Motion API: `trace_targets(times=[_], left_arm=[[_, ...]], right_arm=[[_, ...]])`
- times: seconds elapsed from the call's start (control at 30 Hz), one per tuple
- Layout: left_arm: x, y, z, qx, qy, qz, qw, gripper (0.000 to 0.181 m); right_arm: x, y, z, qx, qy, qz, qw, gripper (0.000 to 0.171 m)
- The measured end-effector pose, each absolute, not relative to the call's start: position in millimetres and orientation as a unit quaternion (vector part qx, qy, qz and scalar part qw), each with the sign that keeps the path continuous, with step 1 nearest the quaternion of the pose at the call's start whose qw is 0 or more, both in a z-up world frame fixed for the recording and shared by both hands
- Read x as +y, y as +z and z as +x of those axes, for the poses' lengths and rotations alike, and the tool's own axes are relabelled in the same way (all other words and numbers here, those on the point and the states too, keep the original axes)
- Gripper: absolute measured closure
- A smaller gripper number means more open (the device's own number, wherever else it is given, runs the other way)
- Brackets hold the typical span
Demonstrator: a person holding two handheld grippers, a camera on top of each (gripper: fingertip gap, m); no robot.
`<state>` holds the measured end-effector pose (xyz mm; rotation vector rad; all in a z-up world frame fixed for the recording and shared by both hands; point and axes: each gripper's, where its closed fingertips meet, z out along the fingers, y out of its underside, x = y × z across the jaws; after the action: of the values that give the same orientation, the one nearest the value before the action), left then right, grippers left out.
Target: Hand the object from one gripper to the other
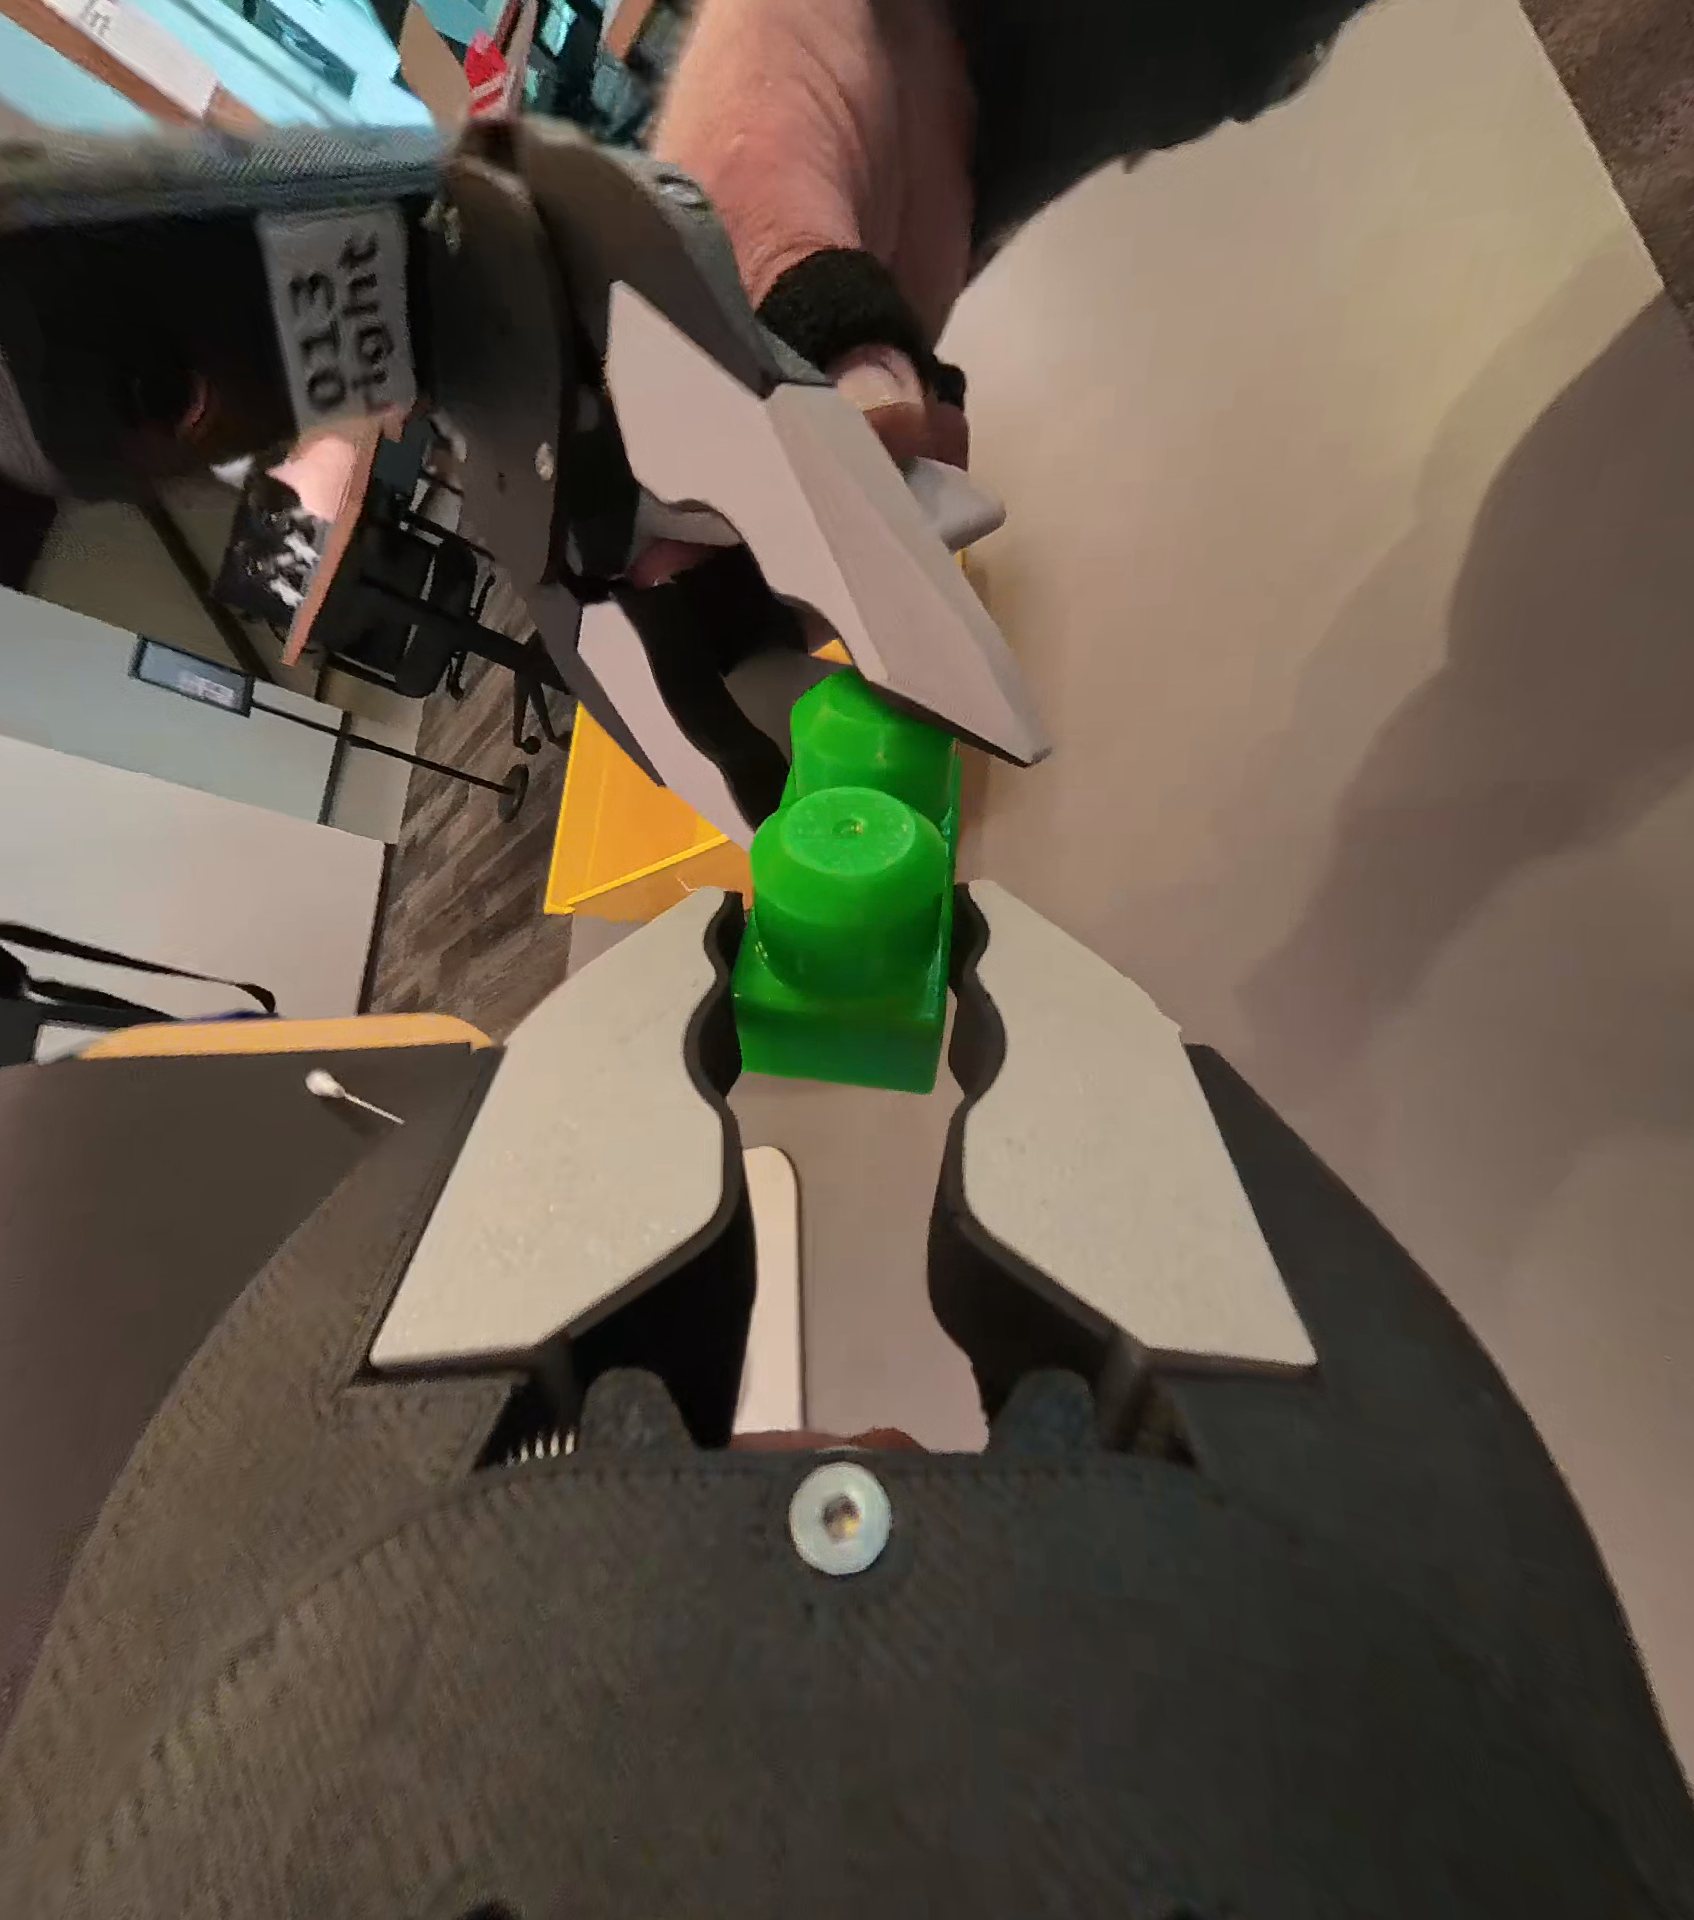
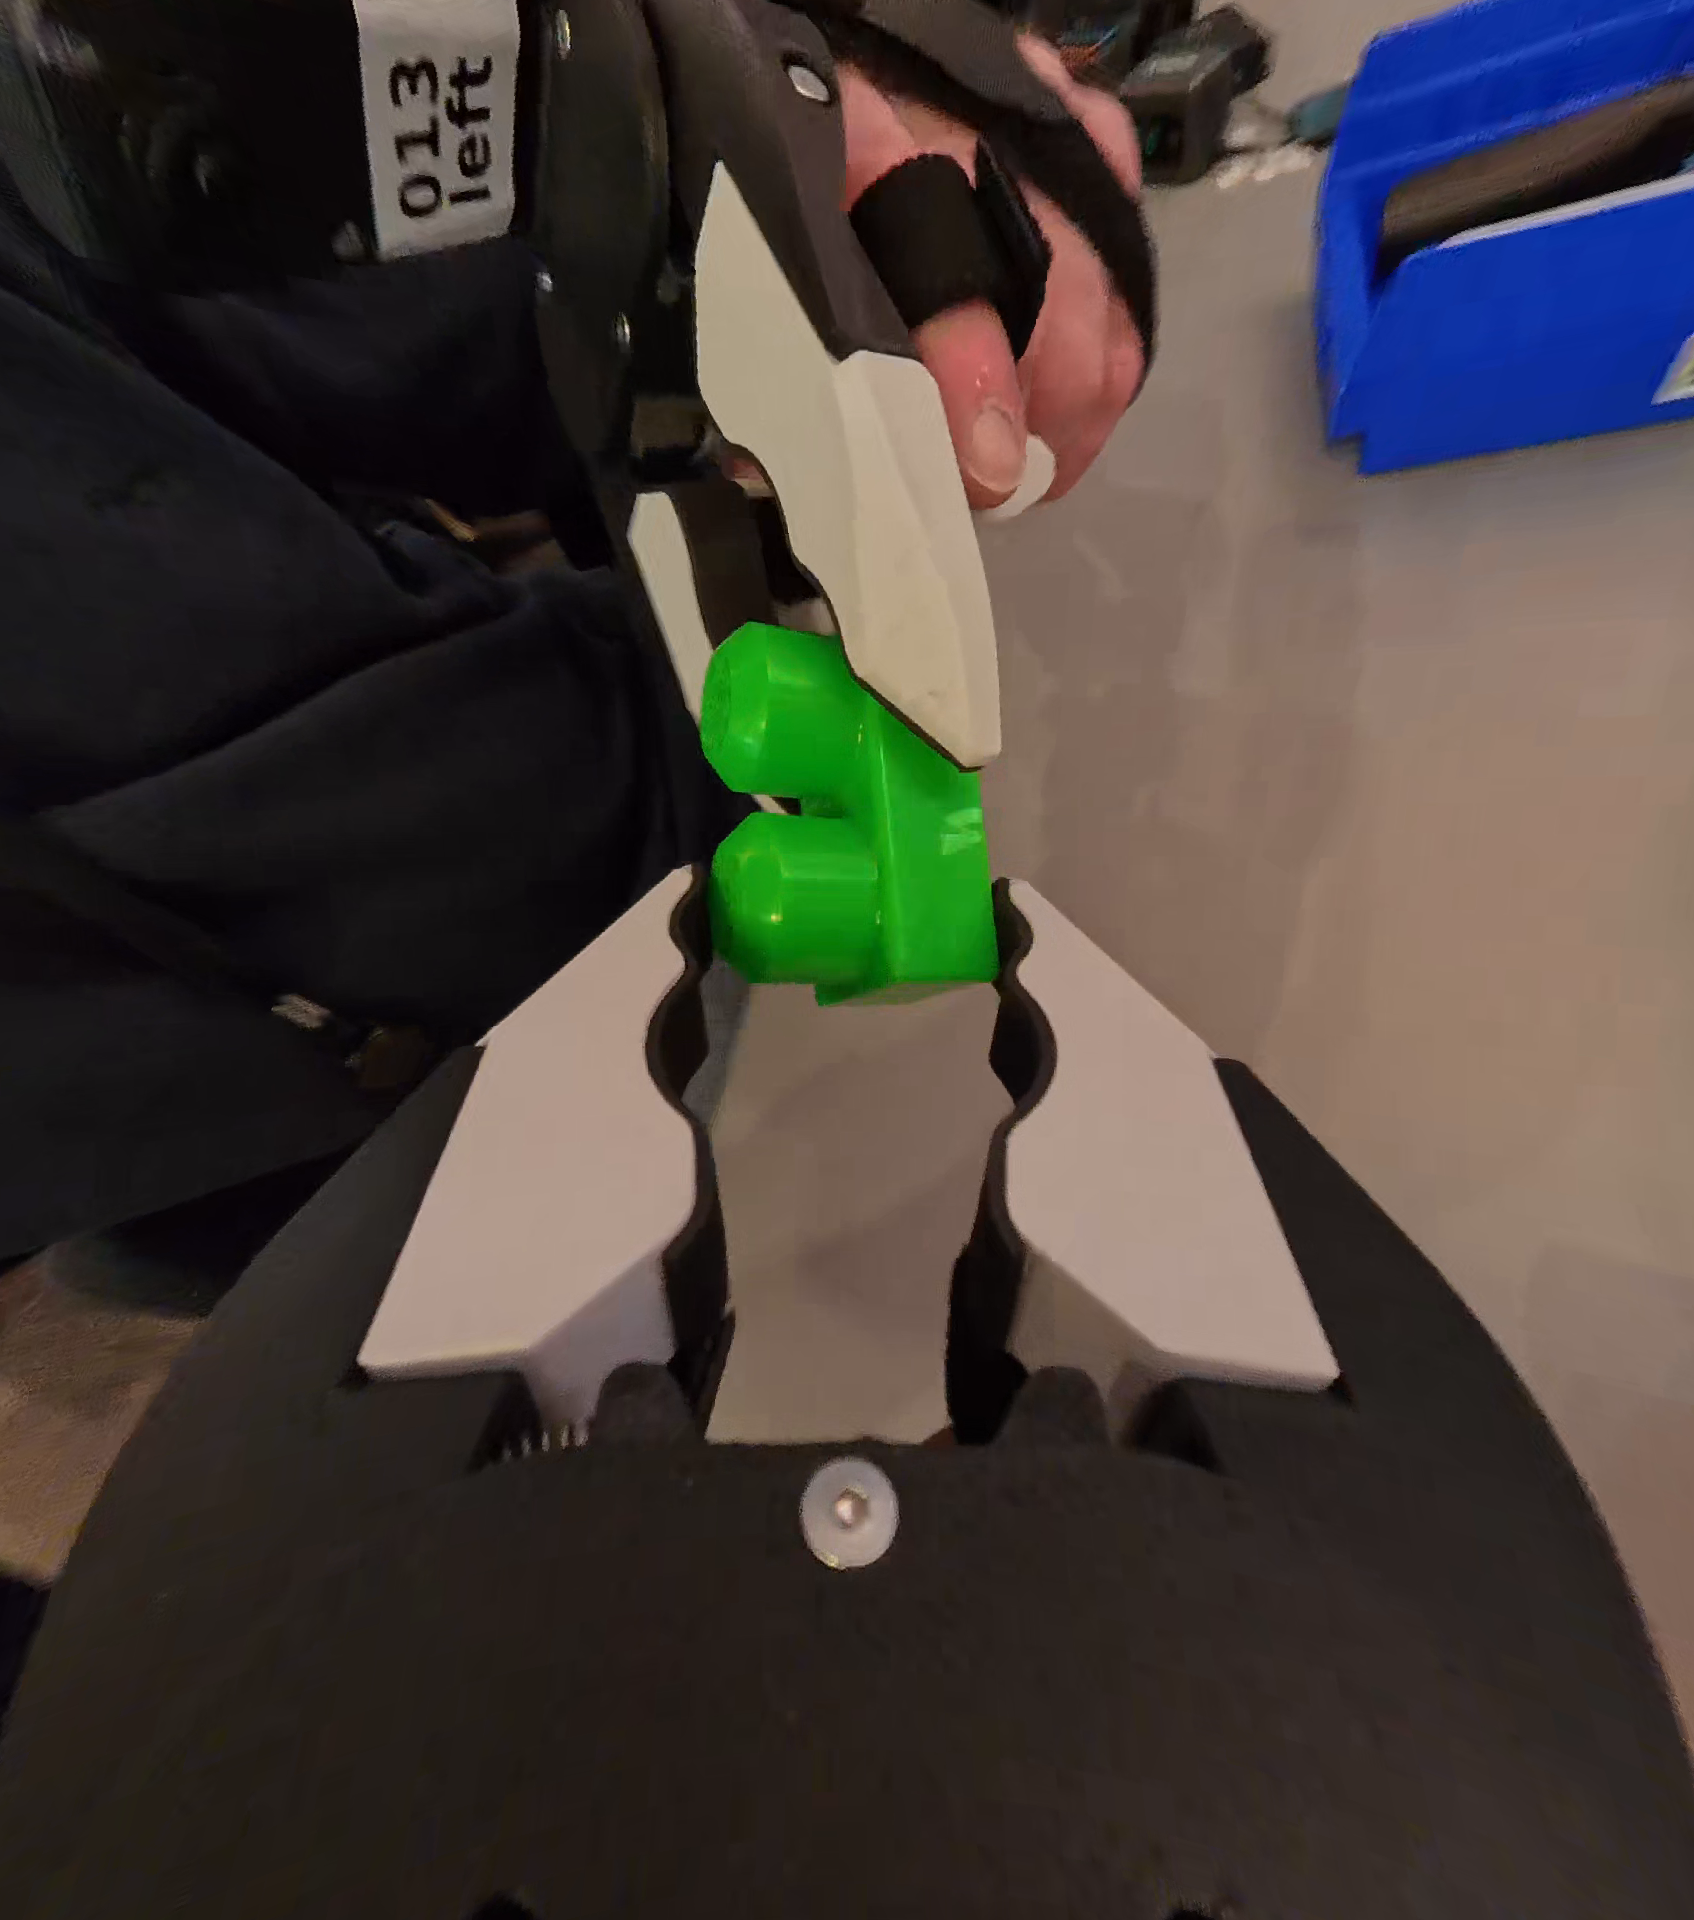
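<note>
A bright green toy block [image 1: 848, 935] with two round studs is held in the air between both grippers. My left gripper [image 1: 843, 940] is shut on the near end of the block, its fingertips pressing the sides of the base. My right gripper [image 2: 848, 925] is shut on the other end, one fingertip on a stud top and the other on the block's [image 2: 884, 894] flat underside. Each view also shows the other gripper reaching in: the right one [image 1: 884, 769] from the upper left, the left one [image 2: 822, 717] from above.
A pale table surface [image 1: 1342, 520] lies below. A yellow bin [image 1: 630, 831] sits behind the block in the left wrist view. A blue bin [image 2: 1549, 270] stands at the back right in the right wrist view. The person's dark sleeve [image 2: 251, 675] fills its left side. Left and right tips are no more than a few centimetres apart.
</note>
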<state>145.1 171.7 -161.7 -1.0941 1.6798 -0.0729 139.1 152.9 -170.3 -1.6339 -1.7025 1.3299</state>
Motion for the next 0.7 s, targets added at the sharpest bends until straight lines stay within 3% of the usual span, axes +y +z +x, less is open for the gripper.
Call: trace_targets(times=[0.2, 0.33, 0.47, 0.7], left_arm=[[179.9, -146.7, 139.1, 0.605, -0.198, -0.561, 0.529, 0.144], [185.6, -142.0, 136.2, 0.510, -0.349, -0.637, 0.461, 0.144], [190.9, -138.3, 135.7, 0.432, -0.446, -0.674, 0.401, 0.144], [181.7, -142.9, 143.1, 0.390, -0.503, -0.697, 0.329, 0.145]], right_arm=[[180.5, -151.1, 136.6, -0.644, 0.320, -0.561, 0.411, 0.103], [203.7, -139.5, 141.9, -0.667, 0.051, -0.504, 0.547, 0.100], [211.8, -137.0, 140.0, -0.668, -0.169, -0.435, 0.579, 0.100], [213.6, -133.9, 135.2, -0.670, -0.252, -0.387, 0.581, 0.125]])
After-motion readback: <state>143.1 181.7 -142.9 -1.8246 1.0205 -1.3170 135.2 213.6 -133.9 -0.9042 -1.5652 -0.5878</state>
